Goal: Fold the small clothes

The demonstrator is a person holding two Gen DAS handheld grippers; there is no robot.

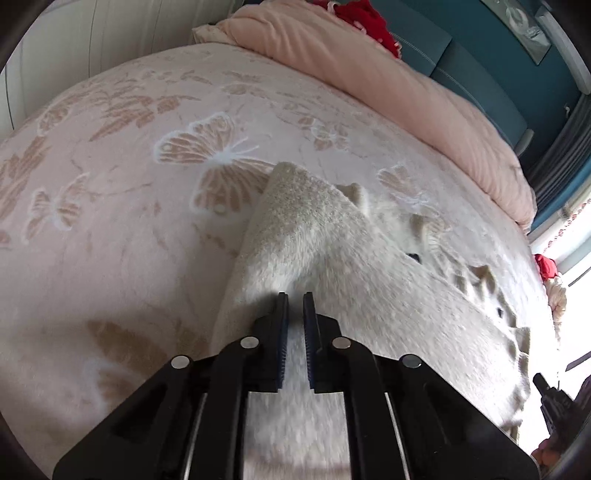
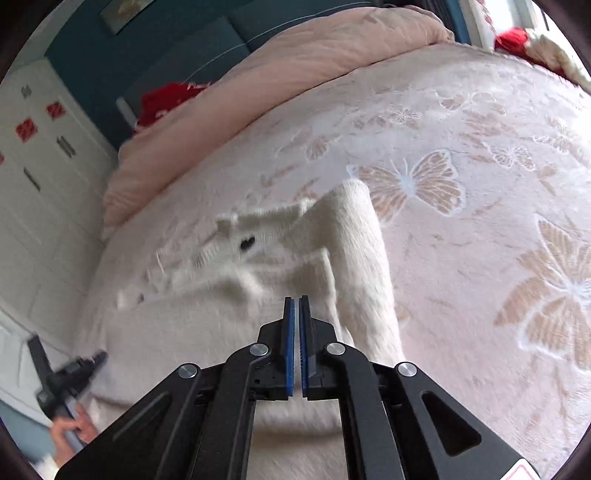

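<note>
A fluffy cream-white small garment (image 1: 332, 258) with dark buttons lies on the bed, one sleeve folded across it. It also shows in the right wrist view (image 2: 295, 258). My left gripper (image 1: 295, 295) hovers just over its near part, jaws a narrow gap apart with nothing between them. My right gripper (image 2: 296, 298) is over the garment beside the folded sleeve (image 2: 354, 236), jaws almost together, empty. The other gripper and the hand holding it (image 2: 70, 384) show at the lower left of the right wrist view.
The bed has a pink butterfly-patterned blanket (image 1: 129, 184). A rolled pink duvet (image 1: 406, 81) lies along the far edge by a teal headboard (image 1: 480, 55). Red fabric (image 1: 365, 22) sits behind it. White cupboards (image 2: 37, 166) stand beside the bed.
</note>
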